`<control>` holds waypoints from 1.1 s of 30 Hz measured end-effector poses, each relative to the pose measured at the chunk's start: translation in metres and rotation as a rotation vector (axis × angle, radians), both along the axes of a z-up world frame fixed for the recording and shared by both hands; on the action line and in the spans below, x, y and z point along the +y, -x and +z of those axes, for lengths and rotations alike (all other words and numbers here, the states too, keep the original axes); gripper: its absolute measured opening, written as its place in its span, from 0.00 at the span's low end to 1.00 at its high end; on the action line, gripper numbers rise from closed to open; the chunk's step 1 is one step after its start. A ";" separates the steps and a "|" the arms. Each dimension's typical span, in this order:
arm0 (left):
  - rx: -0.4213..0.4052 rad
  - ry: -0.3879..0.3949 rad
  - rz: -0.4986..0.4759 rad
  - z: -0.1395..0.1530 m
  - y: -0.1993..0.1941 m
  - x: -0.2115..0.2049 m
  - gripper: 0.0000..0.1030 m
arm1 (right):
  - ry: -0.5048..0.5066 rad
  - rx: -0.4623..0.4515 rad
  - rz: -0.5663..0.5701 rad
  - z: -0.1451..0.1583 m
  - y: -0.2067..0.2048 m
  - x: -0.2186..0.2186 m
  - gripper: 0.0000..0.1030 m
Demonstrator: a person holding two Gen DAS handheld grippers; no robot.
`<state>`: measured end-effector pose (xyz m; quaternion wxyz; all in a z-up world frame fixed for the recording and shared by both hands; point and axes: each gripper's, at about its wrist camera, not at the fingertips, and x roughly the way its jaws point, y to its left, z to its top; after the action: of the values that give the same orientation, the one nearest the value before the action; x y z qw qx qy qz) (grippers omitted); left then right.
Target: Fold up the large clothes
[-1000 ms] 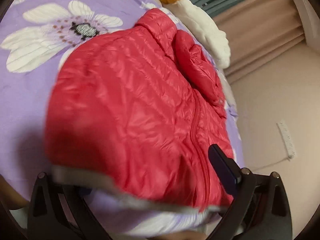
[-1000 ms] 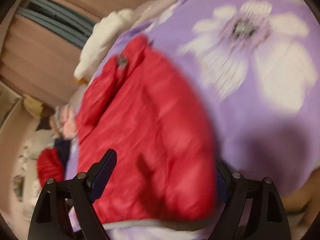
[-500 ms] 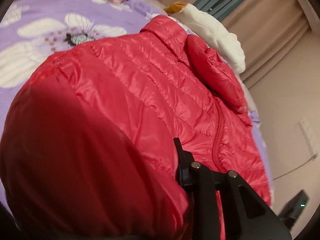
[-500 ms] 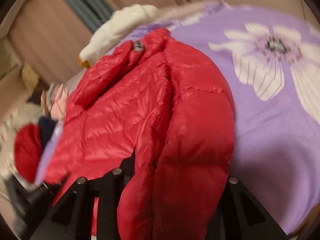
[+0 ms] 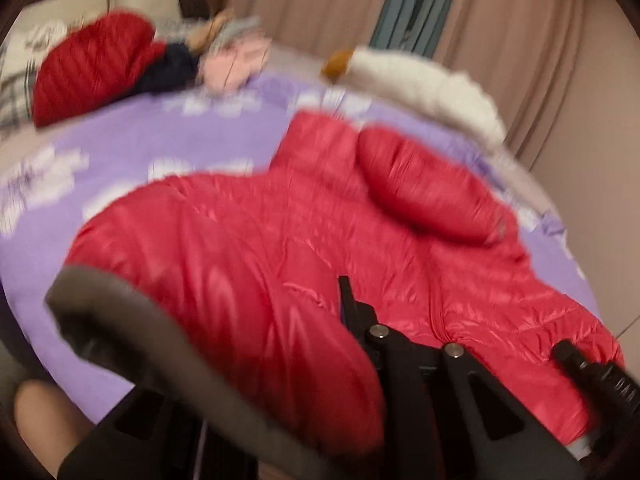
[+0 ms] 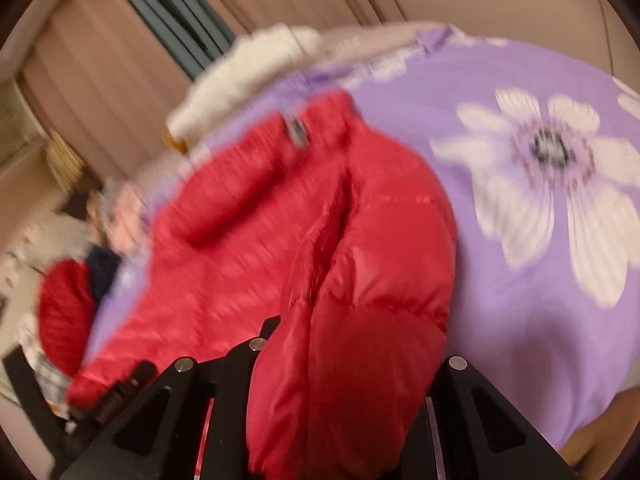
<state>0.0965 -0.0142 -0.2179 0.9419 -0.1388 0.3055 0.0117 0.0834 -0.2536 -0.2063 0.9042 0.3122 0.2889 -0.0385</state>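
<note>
Red puffer jacket [image 5: 304, 240], glossy and quilted, bunches on purple floral bedspread [image 6: 520, 320].

bed [image 5: 132, 144], purple floral cover | red jacket [image 5: 280, 248], white garment [image 5: 424, 84]

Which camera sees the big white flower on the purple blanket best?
The right wrist view: the whole white flower with its dark middle shows beside the red jacket. The left wrist view gives only blurred white patches on the purple blanket.

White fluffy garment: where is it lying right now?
The white fluffy garment lies at the bed's far edge by the curtains, just beyond the red puffer jacket collar.
</note>
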 end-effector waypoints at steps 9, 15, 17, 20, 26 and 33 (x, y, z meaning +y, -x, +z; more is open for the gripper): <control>-0.109 -0.041 -0.024 0.052 -0.036 -0.006 0.16 | 0.061 -0.122 0.010 0.057 -0.039 -0.002 0.19; -0.137 -0.046 -0.016 0.070 -0.061 -0.012 0.17 | 0.076 -0.155 0.012 0.067 -0.057 -0.004 0.19; -0.133 -0.053 -0.017 0.073 -0.071 -0.014 0.17 | 0.088 -0.156 0.011 0.070 -0.066 -0.005 0.19; -0.142 -0.058 -0.018 0.077 -0.085 -0.018 0.17 | 0.076 -0.163 0.010 0.072 -0.079 -0.009 0.19; -0.155 -0.041 -0.015 0.080 -0.104 -0.020 0.17 | 0.084 -0.183 0.018 0.076 -0.097 -0.012 0.19; -0.153 -0.042 -0.022 0.083 -0.110 -0.021 0.17 | 0.082 -0.191 0.022 0.078 -0.099 -0.014 0.19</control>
<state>0.2064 -0.0351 -0.1347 0.9653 -0.1163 0.2337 -0.0031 0.1829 -0.2680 -0.1282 0.9400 0.2741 0.2029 -0.0104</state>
